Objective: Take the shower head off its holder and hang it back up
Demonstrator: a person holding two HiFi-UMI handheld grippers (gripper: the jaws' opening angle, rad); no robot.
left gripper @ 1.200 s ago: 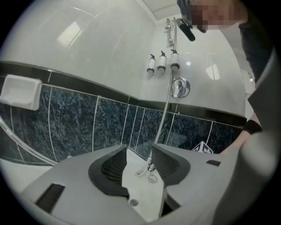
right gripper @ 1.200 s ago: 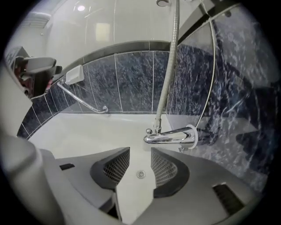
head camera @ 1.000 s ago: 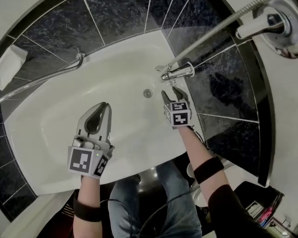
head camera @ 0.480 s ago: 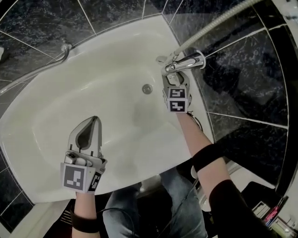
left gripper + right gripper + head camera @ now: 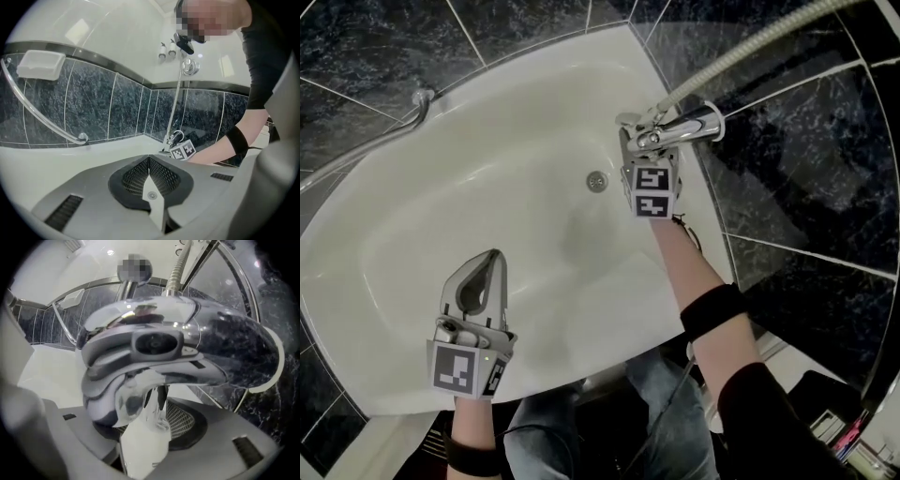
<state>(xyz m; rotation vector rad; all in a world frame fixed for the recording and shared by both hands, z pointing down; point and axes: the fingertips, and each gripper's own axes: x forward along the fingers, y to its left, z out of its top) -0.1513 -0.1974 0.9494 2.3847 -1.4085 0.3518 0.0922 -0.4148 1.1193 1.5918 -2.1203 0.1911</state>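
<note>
Progress was nil: the dark shower head (image 5: 183,43) seemingly hung in its wall holder (image 5: 190,67). At the white bathtub's (image 5: 441,169) right rim, the right gripper (image 5: 637,157) met the chrome tap (image 5: 680,129), jaws wide, clasping nothing. The left gripper (image 5: 492,255) hovered shut and empty.

Bathroom — white bathtub (image 5: 478,159); dark marbled tiles (image 5: 797,178); chrome tap (image 5: 682,126).

The bathtub (image 5: 487,169) is white. The wall tiles (image 5: 806,150) are black with pale speckles and white lines between. The tap (image 5: 684,127) is shiny silver. The cube on the left gripper (image 5: 494,255) has black and white squares.
</note>
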